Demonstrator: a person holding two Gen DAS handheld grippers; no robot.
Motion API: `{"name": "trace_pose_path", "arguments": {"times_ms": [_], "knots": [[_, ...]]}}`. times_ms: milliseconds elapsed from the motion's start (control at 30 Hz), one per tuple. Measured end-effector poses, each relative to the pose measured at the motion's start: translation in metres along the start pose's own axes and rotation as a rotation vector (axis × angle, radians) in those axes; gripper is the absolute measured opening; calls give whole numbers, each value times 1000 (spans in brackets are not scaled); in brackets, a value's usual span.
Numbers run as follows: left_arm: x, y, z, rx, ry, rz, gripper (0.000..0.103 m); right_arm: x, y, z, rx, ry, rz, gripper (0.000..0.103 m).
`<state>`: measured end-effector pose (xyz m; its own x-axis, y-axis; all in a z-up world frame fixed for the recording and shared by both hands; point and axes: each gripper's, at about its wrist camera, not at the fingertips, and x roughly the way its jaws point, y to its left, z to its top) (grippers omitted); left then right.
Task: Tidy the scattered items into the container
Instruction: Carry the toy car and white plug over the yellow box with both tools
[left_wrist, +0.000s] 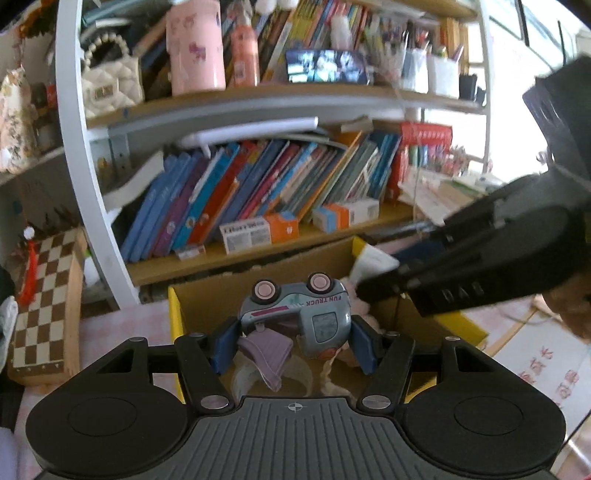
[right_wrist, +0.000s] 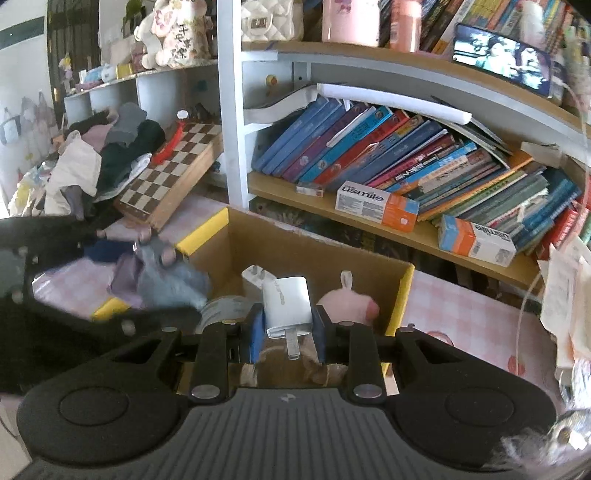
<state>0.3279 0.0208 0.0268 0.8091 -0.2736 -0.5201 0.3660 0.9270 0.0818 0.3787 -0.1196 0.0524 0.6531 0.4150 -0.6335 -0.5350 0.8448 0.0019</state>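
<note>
Hanging upside down in the left tool, clamped between its pads, a grey toy truck sits over the cardboard box. Right tool is clamped on a white charger, also above the box. Pink plush lies inside, just beyond.

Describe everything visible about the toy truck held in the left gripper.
The toy truck is a small grey-blue vehicle, plastic or metal by its look, with a magenta side stripe, "FUN TRUCK" lettering and a pale window panel. It is upside down, its two pink-hubbed black wheels pointing up. The left gripper is shut on it, blue pads against its sides, together with a lilac ribbed cloth hanging beneath. It is held above the open cardboard box, touching nothing else in view.
</note>
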Motion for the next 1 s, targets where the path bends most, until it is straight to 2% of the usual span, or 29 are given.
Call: {"name": "trace_pose_path", "arguments": {"times_ms": [267,500,767,1000], "knots": [[33,14,-1,-10,74,43,62,56,-8,12,-49,83,8,25],[60,16,7,63,127,69,62,106,-6,19,-98,199,55,25],[76,17,-3,63,200,65,62,132,-12,16,-78,265,68,25],[78,18,-3,65,208,66,62,140,-15,16,-51,305,99,25]]}}
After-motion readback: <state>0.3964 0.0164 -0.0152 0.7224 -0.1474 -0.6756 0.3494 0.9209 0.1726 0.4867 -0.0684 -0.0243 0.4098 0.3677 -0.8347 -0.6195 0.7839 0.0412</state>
